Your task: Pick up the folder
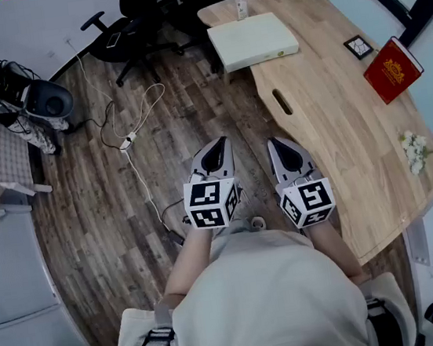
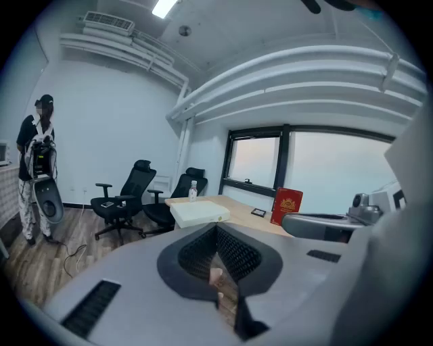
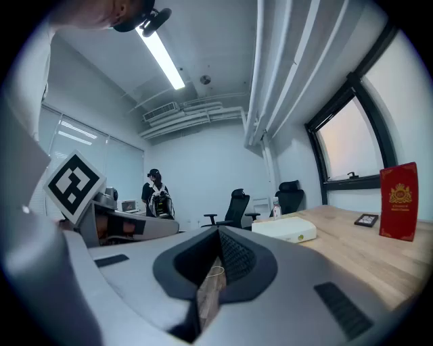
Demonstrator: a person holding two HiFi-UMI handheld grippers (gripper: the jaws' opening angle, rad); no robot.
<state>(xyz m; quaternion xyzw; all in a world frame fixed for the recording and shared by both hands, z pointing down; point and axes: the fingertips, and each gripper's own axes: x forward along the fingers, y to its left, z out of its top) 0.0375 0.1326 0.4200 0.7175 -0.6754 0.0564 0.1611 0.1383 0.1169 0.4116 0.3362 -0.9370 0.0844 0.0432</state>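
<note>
Red folder (image 1: 393, 68) standing upper right on wooden table (image 1: 336, 121), crest seemingly unreadable, left gripper (image 1: 217, 143), right gripper (image 1: 274, 143) hovering clenched, empty

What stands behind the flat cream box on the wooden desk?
A clear bottle stands just behind the cream box at the desk's far end; black office chairs lie beyond. Anything under the box is covered.

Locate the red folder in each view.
Head view: red folder upper right, on the table.
Left gripper view: red folder right of centre, upright.
Right gripper view: red folder far right, upright on the table.
Shared landmark: white box on the same table.
</note>
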